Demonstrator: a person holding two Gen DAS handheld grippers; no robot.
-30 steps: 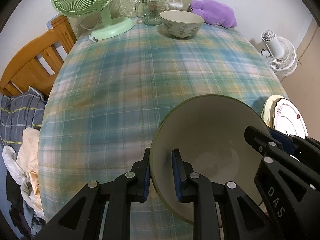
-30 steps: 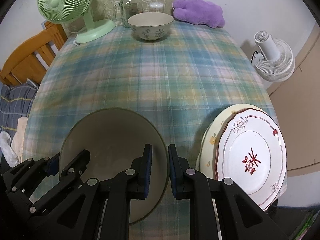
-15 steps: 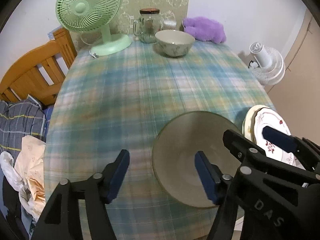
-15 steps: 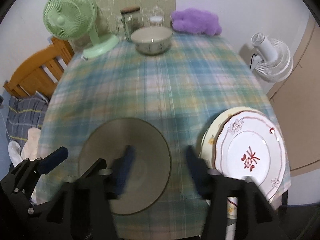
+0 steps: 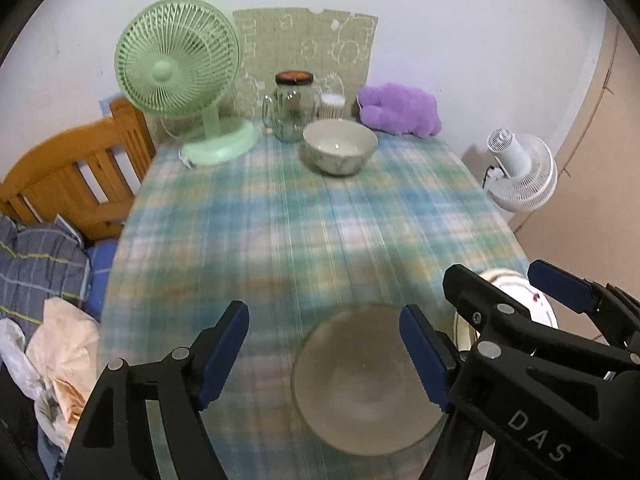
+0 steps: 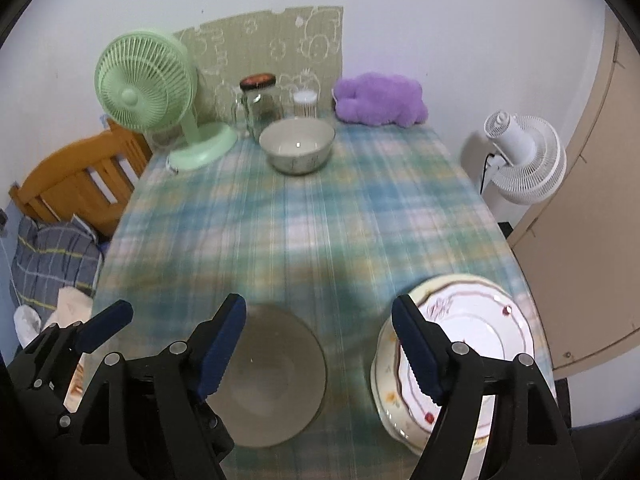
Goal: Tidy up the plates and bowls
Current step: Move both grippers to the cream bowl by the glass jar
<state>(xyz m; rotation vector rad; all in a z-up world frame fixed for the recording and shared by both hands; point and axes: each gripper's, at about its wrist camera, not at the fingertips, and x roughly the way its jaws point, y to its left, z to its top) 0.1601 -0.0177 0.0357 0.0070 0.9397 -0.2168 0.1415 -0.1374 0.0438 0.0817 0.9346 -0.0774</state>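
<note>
Bowls, two. Grey-green bowl point(image 6: 268, 376): upright on the plaid tablecloth point(image 6: 304, 216) at the near edge, empty, nothing touching it. Floral bowl point(image 6: 297, 150): upright at the far end of the table, in front of a lidded glass jar point(image 6: 259, 100).

Plates, stacked point(image 6: 472, 344): near right corner of the table, just beside the grey-green bowl but apart from it; top plate white with a red rim line and flower marks, over a cream plate with small flowers.

Left gripper point(image 5: 324, 352): above the grey-green bowl's left rim, blue pads well apart, jaws opening, nothing clamped.

Right gripper point(image 6: 320, 344): above the gap between bowl and plate stack, pads spread, jaws opening, nothing between them.

Other items: green desk fan point(image 6: 148, 92), far left; purple plush toy point(image 6: 378, 98), far right; small clear container with white contents point(image 6: 306, 102); white floor fan point(image 6: 524, 156) beyond the table's right side; wooden chair point(image 6: 76, 180) at left.
</note>
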